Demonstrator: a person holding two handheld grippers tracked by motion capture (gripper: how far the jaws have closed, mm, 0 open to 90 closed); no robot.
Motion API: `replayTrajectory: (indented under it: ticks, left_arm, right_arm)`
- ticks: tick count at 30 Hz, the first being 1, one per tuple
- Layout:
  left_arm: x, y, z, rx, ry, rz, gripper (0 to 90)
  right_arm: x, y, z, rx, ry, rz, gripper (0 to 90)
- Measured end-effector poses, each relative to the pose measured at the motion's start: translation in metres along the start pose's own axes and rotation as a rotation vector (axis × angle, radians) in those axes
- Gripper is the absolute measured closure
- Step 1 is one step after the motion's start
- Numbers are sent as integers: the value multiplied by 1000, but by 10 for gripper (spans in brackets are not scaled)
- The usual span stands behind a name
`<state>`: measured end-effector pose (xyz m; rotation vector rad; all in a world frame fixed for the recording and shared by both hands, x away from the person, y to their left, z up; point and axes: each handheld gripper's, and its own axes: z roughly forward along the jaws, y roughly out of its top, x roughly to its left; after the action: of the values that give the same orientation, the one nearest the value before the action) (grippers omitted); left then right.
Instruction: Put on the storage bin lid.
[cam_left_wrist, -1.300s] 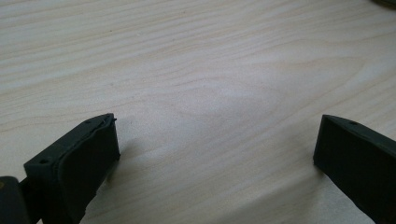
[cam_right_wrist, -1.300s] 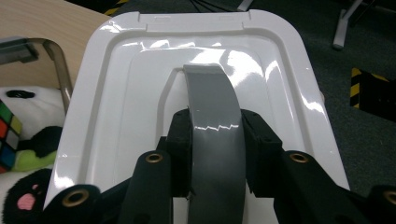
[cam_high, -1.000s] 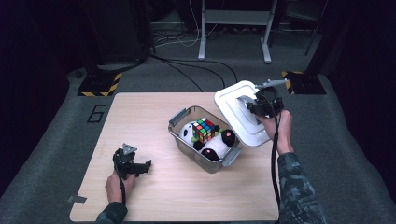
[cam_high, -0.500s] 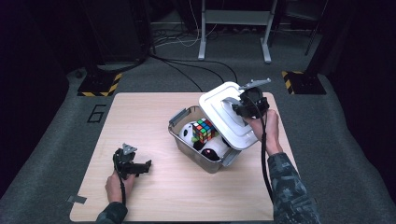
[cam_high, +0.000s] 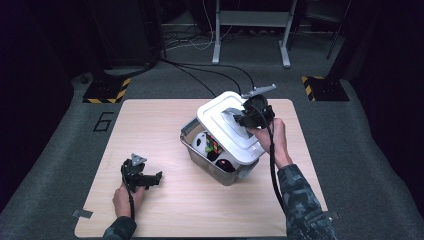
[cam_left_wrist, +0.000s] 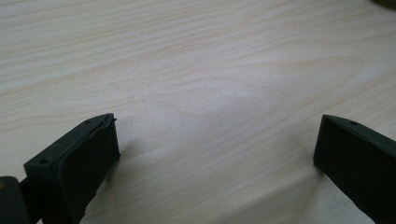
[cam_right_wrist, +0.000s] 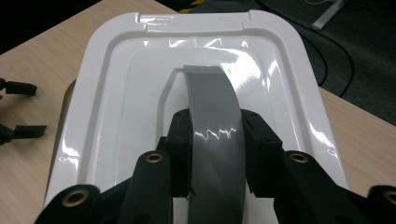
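From high up, the right tongs (cam_high: 240, 118) hold the white lid (cam_high: 222, 125) tilted over the far half of the gray bin (cam_high: 220, 172), and the right gripper view shows up close that they are clamped on the lid's gray handle (cam_right_wrist: 215, 121). The left tongs (cam_high: 155, 179) rest wide apart near the front left of the desk (cam_high: 150, 125); the left gripper view has bare wood between them. A colored cube (cam_high: 212, 146) peeks out under the lid's near edge, and there is lots of open desk left of the bin.
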<state>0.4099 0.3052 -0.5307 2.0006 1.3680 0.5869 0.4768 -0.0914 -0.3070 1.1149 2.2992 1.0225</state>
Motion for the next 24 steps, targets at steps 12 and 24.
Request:
replayTrajectory:
  ticks: [12, 24]
  left_arm:
    - [0, 0, 0, 0, 0, 0, 2]
    - [0, 0, 0, 1, -1, -2, 2]
  right_arm:
    - [20, 5, 18, 42, 75, -47, 671]
    - [33, 4, 36, 79, 100, -71, 671]
